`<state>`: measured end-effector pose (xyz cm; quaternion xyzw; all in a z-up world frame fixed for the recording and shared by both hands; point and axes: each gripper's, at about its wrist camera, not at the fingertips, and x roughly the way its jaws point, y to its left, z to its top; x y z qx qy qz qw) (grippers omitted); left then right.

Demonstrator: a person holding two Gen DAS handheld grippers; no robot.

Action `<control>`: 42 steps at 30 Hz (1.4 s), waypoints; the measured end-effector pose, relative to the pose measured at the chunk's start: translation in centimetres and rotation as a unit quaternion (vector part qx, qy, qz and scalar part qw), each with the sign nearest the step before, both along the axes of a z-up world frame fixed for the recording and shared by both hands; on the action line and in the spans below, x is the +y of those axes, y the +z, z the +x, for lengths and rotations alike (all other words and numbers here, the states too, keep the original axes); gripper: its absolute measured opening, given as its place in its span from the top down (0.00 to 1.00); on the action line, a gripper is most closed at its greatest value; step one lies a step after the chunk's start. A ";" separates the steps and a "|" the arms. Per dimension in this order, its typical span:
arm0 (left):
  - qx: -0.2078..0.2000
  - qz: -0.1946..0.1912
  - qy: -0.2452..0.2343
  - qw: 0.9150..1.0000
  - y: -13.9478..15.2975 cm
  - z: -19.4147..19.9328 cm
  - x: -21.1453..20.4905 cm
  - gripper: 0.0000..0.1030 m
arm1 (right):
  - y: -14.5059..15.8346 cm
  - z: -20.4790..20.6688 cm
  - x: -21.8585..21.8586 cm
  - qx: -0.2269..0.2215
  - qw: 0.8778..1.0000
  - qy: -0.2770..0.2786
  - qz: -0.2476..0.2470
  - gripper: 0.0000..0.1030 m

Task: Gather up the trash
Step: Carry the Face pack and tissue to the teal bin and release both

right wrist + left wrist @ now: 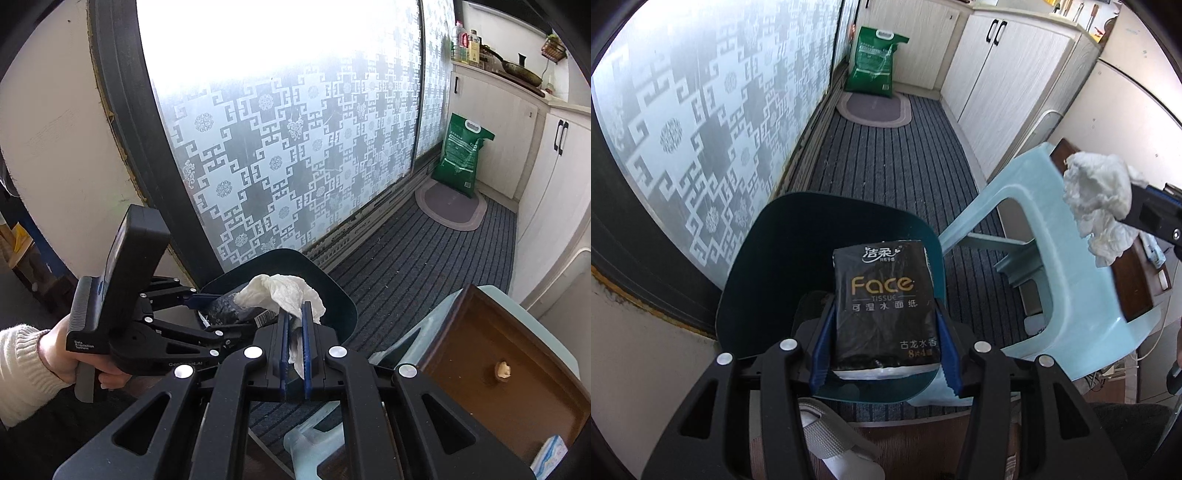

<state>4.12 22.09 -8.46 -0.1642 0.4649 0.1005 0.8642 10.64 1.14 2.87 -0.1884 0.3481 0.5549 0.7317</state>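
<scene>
Left wrist: 1 tissue pack [882, 306] in left fingers [827, 332], right fingers [306, 321] pinching 1 crumpled tissue [280, 291]

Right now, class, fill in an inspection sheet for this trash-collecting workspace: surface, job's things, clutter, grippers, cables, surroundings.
Surface: striped grey carpet, oval mat.
Job's things: dark teal bin; black tissue pack; crumpled white tissue.
Clutter: crumb on brown tray; tray sits on pale blue stool; green sack; grey slipper.
Grippers: left gripper jaws clamp the pack above the bin; right gripper jaws pinch the tissue.
Cables: white cord behind stool.
Surroundings: patterned frosted glass door, white cabinets.
</scene>
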 end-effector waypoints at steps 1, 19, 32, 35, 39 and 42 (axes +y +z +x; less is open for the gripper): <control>0.005 -0.002 0.000 1.000 -0.3 0.0 0.1 0.49 | -0.3 -0.1 0.4 0.002 1.000 0.001 -0.004 0.94; -0.067 0.020 0.035 0.997 4.5 -4.2 2.5 0.66 | -5.5 -1.4 6.5 0.014 0.997 -0.010 -0.072 0.94; -0.149 0.015 0.058 0.987 9.5 -7.3 3.2 0.72 | -10.4 -2.8 10.4 0.024 0.993 0.006 -0.112 0.92; -0.150 0.013 0.059 0.987 9.8 -7.3 3.2 0.71 | -11.2 -3.0 10.7 0.029 0.993 0.002 -0.116 0.62; -0.157 0.017 0.057 0.986 10.4 -7.3 3.0 0.66 | -10.6 -3.2 10.6 0.032 0.994 0.006 -0.106 0.62; -0.166 0.023 0.053 0.984 11.2 -7.3 2.6 0.64 | -9.3 -3.4 10.0 0.027 0.996 0.010 -0.089 0.66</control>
